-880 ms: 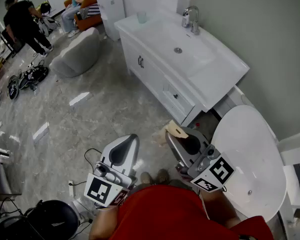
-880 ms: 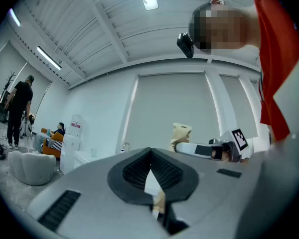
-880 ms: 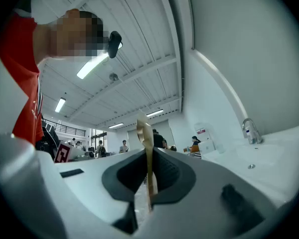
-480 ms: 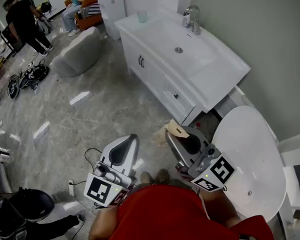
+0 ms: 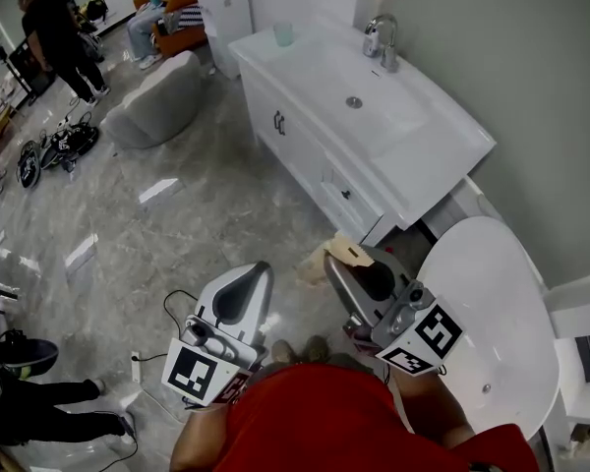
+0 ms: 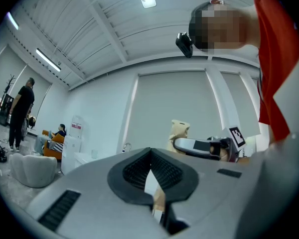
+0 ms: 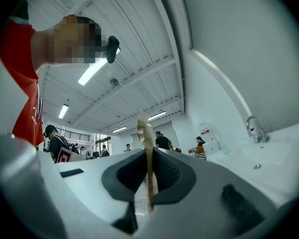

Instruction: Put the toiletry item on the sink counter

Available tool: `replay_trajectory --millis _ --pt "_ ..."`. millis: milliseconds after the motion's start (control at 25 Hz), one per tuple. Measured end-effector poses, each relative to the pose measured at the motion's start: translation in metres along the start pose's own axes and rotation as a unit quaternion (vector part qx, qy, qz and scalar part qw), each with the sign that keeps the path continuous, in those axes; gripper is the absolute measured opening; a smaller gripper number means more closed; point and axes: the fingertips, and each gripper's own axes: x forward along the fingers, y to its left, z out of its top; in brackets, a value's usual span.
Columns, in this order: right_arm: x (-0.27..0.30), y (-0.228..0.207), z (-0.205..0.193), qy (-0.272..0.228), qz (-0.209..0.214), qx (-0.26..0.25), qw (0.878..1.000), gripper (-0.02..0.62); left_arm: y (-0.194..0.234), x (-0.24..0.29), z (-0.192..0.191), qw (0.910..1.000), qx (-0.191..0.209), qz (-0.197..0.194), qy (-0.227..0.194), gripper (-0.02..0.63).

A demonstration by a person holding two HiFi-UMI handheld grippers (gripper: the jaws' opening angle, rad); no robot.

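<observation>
The toiletry item is a thin, flat beige packet (image 5: 347,254), standing on edge in my right gripper (image 5: 336,263), which is shut on it. In the right gripper view the packet (image 7: 147,143) sticks up out of the closed jaws. The white sink counter (image 5: 442,160) with its basin and chrome faucet (image 5: 382,39) lies ahead and above in the head view, well apart from the packet. My left gripper (image 5: 258,271) hangs low at the left over the floor, shut, with nothing in it. The left gripper view shows the packet (image 6: 180,132) beyond that gripper's closed jaws.
A pale green cup (image 5: 283,33) stands at the counter's far end. A white oval fixture (image 5: 497,313) sits close on my right. A grey seat (image 5: 157,101) stands on the marble floor. People stand and sit at the back left, and someone's legs (image 5: 49,401) reach in at lower left.
Both grippers stay where they were. At the lower left a dark round thing has given way to a person's legs, and the standing person at the back left has shifted.
</observation>
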Motion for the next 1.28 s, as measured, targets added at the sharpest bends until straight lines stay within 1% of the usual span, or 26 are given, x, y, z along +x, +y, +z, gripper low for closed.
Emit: replay_trajectory --millis 200,360,480,680,800,1000,1120,1280 --pt "0.001 -0.018 0.010 -0.005 0.005 -0.005 1.000 0.040 0.001 0.018 0.001 1.0000 0.001 0.007 -0.007 0.017" --pt "0.003 -0.034 0.017 -0.007 0.017 -0.005 1.000 0.040 0.008 0.031 -0.006 0.9995 0.008 0.031 0.004 0.017" --pt "0.008 -0.047 0.020 -0.007 0.022 -0.006 1.000 0.040 0.013 0.043 -0.006 0.9991 0.011 0.040 0.003 0.017" --pt "0.021 -0.063 0.021 -0.008 0.026 -0.005 1.000 0.040 0.029 0.060 -0.006 0.9990 0.008 0.045 -0.004 0.017" --pt "0.032 -0.073 0.018 -0.006 0.024 -0.006 1.000 0.040 0.042 0.069 -0.006 0.9991 0.010 0.040 -0.009 0.017" --pt "0.064 -0.097 0.014 -0.005 0.010 -0.004 1.000 0.040 0.081 0.087 -0.006 0.9994 0.006 0.033 -0.011 0.017" --pt "0.092 -0.116 0.013 -0.008 -0.001 -0.004 1.000 0.040 0.112 0.102 -0.003 0.9996 0.005 0.022 -0.014 0.017" --pt "0.137 -0.140 0.013 -0.013 -0.021 -0.001 1.000 0.040 0.161 0.122 0.004 0.9999 0.008 0.008 -0.007 0.017"
